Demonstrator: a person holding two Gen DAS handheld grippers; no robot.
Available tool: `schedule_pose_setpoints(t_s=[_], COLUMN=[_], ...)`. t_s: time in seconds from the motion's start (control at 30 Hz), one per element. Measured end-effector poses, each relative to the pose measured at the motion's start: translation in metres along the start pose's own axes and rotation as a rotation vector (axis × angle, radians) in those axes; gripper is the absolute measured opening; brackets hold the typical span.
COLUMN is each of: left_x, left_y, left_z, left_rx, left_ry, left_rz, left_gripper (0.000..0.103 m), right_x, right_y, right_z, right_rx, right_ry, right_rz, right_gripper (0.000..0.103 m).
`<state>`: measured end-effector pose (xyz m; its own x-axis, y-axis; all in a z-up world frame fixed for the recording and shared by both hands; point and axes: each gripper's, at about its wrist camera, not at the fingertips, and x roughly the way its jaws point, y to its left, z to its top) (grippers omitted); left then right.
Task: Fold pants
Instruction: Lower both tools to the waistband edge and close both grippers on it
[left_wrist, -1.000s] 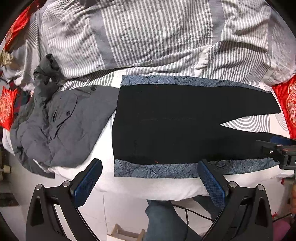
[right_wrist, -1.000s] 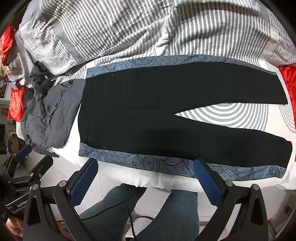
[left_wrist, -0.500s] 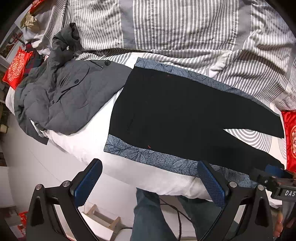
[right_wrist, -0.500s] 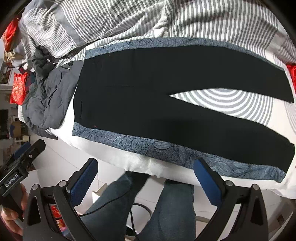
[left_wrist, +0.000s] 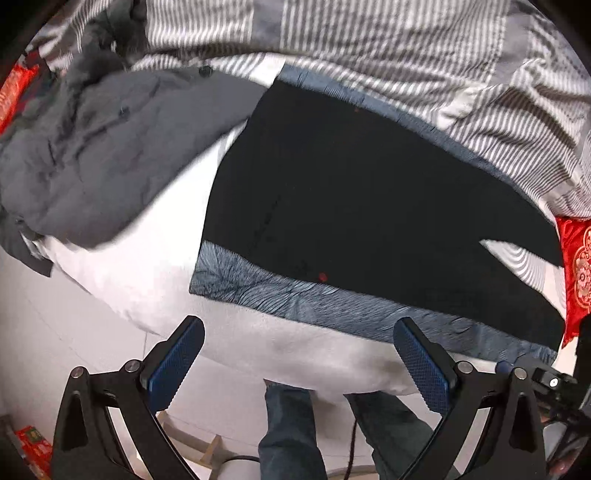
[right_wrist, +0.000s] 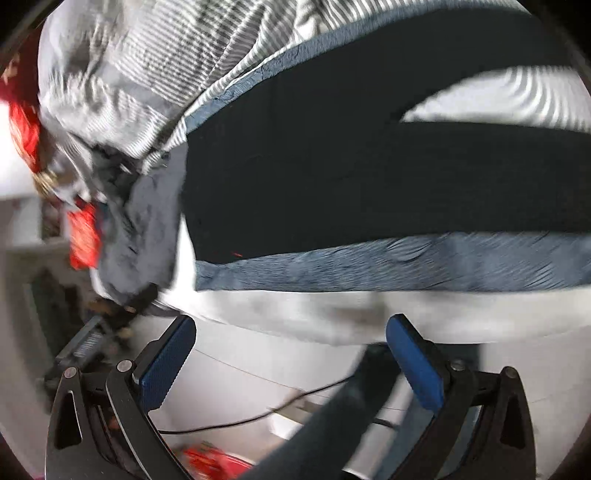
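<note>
Left gripper (left_wrist: 299, 360) spread wide, nothing in it, low in frame off the bed edge. Right gripper (right_wrist: 290, 354) same: wide, nothing held, view blurred. Pants (left_wrist: 369, 206) lie flat mid-frame on the bed (left_wrist: 258, 350), legs splayed toward the right. Grey jacket (left_wrist: 92, 155) upper left. No fold made; whole task left.

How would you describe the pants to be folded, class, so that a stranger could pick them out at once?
Start at the bed with the grey-and-white striped quilt. On its near edge lies a blue patterned cloth, and the black pants lie spread flat on it, legs parted. Unlike the crumpled grey jacket beside the waistband, they are plain black and smooth.
</note>
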<state>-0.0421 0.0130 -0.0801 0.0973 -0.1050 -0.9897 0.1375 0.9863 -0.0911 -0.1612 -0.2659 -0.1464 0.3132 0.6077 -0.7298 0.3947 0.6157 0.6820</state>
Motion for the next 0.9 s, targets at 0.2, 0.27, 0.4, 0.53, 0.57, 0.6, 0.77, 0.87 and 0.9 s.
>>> schedule_pose_setpoints(t_s=[0.2, 0.27, 0.4, 0.53, 0.57, 0.6, 0.77, 0.87, 0.9], left_x=[0.055, 0.069, 0.086, 0.094, 0.095, 0.095, 0.102, 0.105, 0.106], left_y=[0.032, 0.036, 0.04, 0.04, 0.037, 0.036, 0.035, 0.035, 0.035], left_z=[-0.015, -0.019, -0.023, -0.027, -0.028, -0.029, -0.029, -0.027, -0.026], left_rx=[-0.074, -0.08, -0.094, -0.076, -0.061, -0.052, -0.047, -0.07, -0.077], left_ry=[0.026, 0.03, 0.019, 0.026, 0.025, 0.024, 0.038, 0.049, 0.052], left_rz=[-0.099, -0.133, -0.15, -0.173, -0.175, -0.179, -0.21, -0.248, -0.259], left_gripper=[0.087, 0.08, 0.08, 0.08, 0.08, 0.08, 0.08, 0.08, 0.08], right_x=[0.053, 0.062, 0.07, 0.074, 0.075, 0.075, 0.082, 0.085, 0.083], right_y=[-0.036, -0.049, -0.069, -0.09, -0.095, -0.1, -0.109, -0.107, -0.104], right_z=[-0.016, -0.017, -0.016, -0.015, -0.014, -0.014, 0.0, 0.012, 0.016], right_rx=[0.096, 0.12, 0.165, 0.242, 0.263, 0.282, 0.355, 0.371, 0.371], right_ry=[-0.016, -0.042, -0.089, -0.124, -0.134, -0.144, -0.186, -0.179, -0.177], right_rz=[0.048, 0.064, 0.075, 0.111, 0.127, 0.146, 0.27, 0.325, 0.362], right_gripper=[0.103, 0.103, 0.102, 0.095, 0.091, 0.083, 0.066, 0.039, 0.031])
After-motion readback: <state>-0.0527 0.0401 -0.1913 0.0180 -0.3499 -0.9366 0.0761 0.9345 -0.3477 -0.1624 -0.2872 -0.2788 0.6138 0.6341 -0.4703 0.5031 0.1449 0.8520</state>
